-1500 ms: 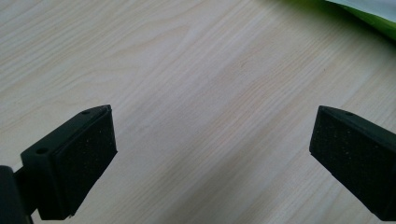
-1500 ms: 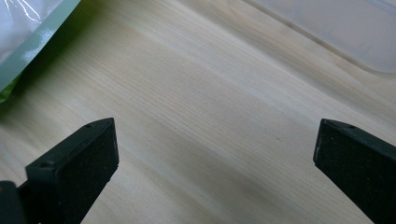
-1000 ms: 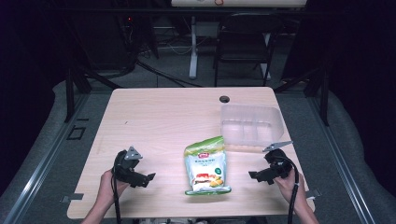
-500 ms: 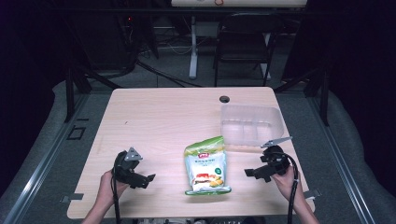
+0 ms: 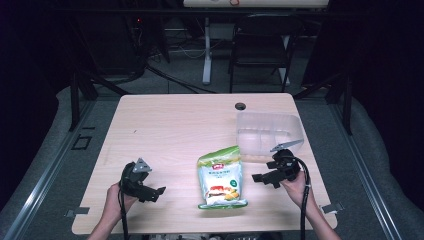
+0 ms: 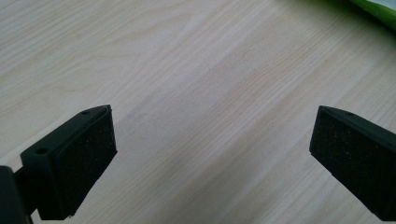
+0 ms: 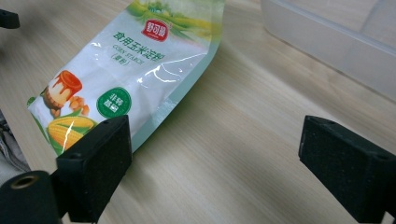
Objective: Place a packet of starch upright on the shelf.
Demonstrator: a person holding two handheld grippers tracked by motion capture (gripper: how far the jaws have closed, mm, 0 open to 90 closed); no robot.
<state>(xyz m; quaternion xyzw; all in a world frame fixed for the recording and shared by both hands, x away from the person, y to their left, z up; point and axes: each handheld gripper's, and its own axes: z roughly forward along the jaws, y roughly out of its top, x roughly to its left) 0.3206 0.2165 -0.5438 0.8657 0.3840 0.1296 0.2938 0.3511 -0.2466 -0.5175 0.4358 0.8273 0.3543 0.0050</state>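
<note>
the right hand-held gripper (image 5: 263, 177) has come a little closer to the corn starch bag (image 5: 220, 177) than it was a moment ago, when it sat farther out by the desk edge. its jaws have just been closing a bit, but they are wide apart and nothing is between them — only bare desk (image 7: 243, 154). so it looks like the reach for the bag has begun and the grab is not yet done.

the bag lies flat on the desk, about in the middle of the near side. the right hand-held gripper is just beside the bag's right edge, not touching it. in the right gripper view the bag (image 7: 135, 70) lies ahead of the jaws and off to one side.

the clear plastic box (image 5: 268, 135) stands behind the bag, to its right, close to its top corner.

the left hand-held gripper (image 5: 155, 192) has stayed put, well apart from the bag on its left side. its jaws are wide too and hold nothing — a green corner of the bag (image 6: 378, 11) peeks in far ahead.
</note>
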